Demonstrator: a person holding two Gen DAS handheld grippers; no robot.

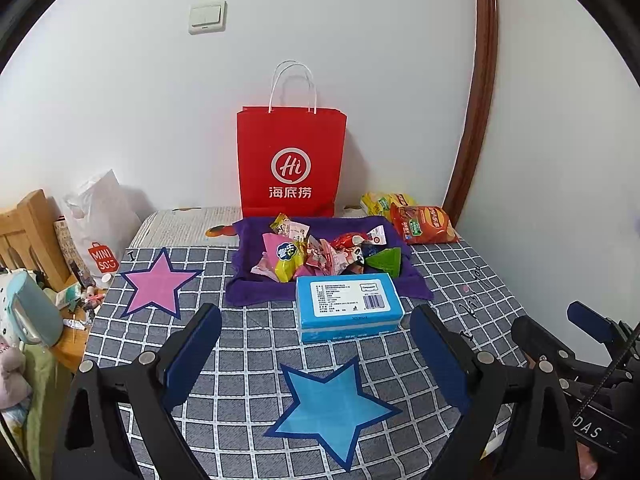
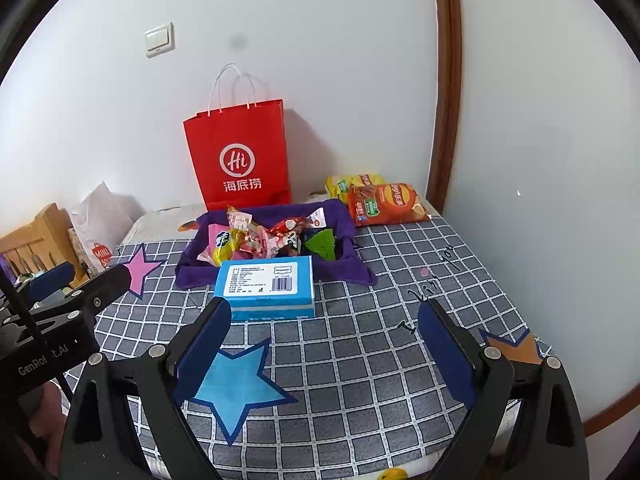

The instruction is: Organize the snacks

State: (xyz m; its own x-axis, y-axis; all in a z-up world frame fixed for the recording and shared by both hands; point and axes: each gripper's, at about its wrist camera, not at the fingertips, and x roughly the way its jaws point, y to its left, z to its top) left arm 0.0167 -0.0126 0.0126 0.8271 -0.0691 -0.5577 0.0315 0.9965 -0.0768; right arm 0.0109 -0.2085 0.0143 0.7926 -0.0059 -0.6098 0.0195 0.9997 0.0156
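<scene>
From the left wrist view, the left tongs (image 1: 316, 360) are wide open and hold nothing. They hang over the checked counter (image 1: 440, 280), above a blue star (image 1: 332, 412). The small snacks (image 1: 316, 254) lie in a loose heap on a purple cloth (image 1: 248, 292), in front of a red paper bag (image 1: 291, 160) that stands by the wall. A blue tissue box (image 1: 348, 306) sits right at the front of the cloth. I think that box could get in the way: tongs going straight for the heap may bump it and push it into the snacks. The right tongs show at the edge here.

From the right wrist view, the right tongs (image 2: 324, 352) are open too, with nothing in them. Two chip bags (image 2: 380, 200) lie near the wall, beside the cloth. Chip bags are puffy and slippery, so a hard squeeze might crush the chips, and a soft one might let a bag slide out. The little wrappers lie on top of each other, so grabbing one may drag another off the cloth. The tall paper bag looks light, so a knock could tip it over.
</scene>
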